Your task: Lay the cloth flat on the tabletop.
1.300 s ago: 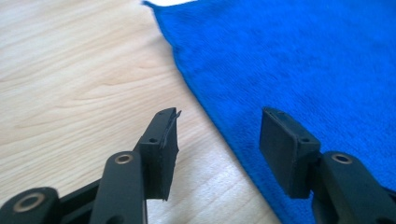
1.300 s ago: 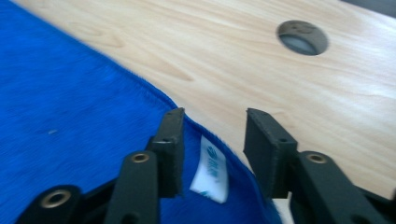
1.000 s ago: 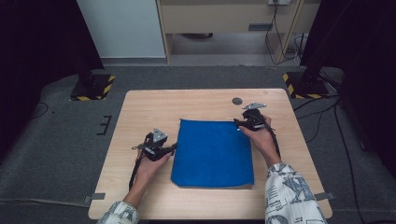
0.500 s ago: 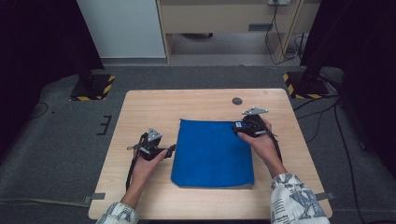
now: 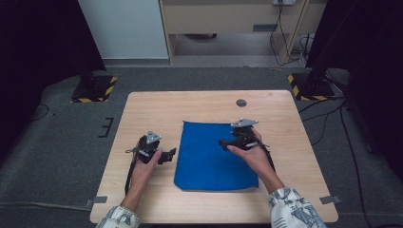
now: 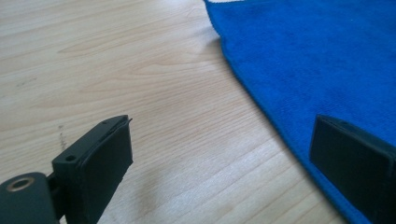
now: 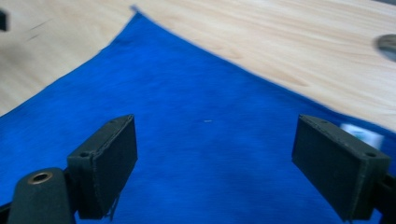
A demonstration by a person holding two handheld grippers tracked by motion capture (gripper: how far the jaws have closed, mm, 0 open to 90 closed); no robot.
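Cloth (image 5: 214, 156) flat, long axis toward table's far edge; both grippers' jaws just opened, empty.

From my screen I see a light wooden desk (image 5: 285, 190) standing on a grey carpeted floor (image 5: 62, 156). A small dark round spot (image 5: 241, 102) sits near the desk's far edge. Beyond it a pale panel (image 5: 126, 28) stands beside a beige cabinet (image 5: 228, 19), with cables (image 5: 280, 28) hanging down in front of it. Black curtains (image 5: 43, 42) close off both sides. Two dark stands rest on bases marked with yellow and black stripes (image 5: 95, 90), one at each far corner. Grey tape strips (image 5: 95, 200) lie on the floor by the near corners. The light is even and soft.
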